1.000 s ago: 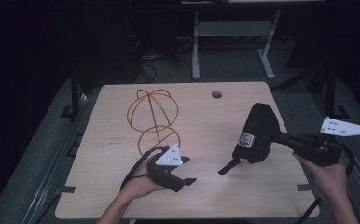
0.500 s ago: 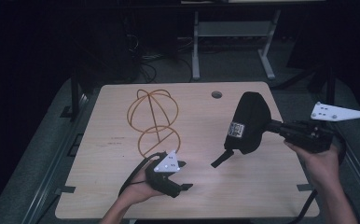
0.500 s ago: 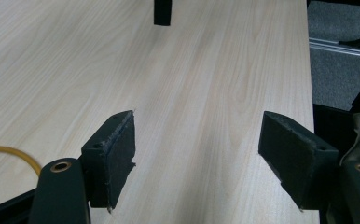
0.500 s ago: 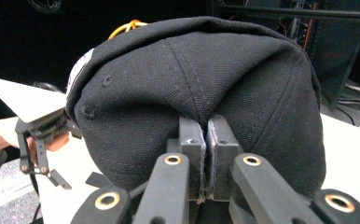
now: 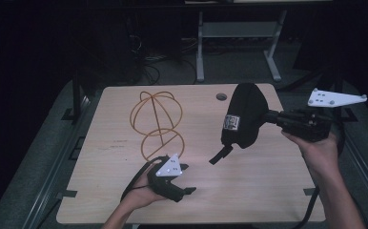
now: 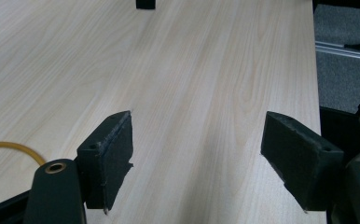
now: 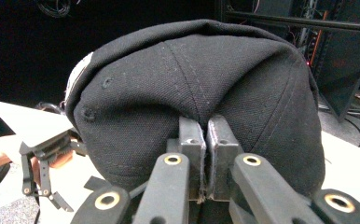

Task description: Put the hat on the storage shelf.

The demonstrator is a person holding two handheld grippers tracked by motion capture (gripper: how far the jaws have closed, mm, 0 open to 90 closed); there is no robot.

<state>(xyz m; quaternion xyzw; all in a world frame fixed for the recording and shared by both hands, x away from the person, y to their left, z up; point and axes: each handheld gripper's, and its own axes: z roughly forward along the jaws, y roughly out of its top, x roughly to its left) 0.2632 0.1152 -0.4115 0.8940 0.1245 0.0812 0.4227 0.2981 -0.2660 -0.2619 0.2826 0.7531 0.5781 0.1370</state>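
Note:
A black baseball cap [image 5: 243,114] hangs in the air over the right half of the table, its strap [image 5: 220,155] dangling below it. My right gripper [image 5: 269,116] is shut on the cap's fabric; in the right gripper view the pads [image 7: 191,140] pinch the cloth of the cap [image 7: 192,84] tightly. My left gripper [image 5: 188,179] lies low over the table's front, beside the base of a yellow wire stand [image 5: 158,119]. Its jaws have just been opening and stand wide in the left gripper view [image 6: 197,154], with only bare wood between them.
The light wooden table [image 5: 268,191] has a round cable hole [image 5: 221,97] near its far edge. A bit of yellow wire [image 6: 10,147] shows at the left of the left gripper view. Dark floor, cables and a metal frame lie beyond the table.
My right gripper has lifted the cap higher and carried it a little away from the table's right edge. My left hand has stayed near the front.

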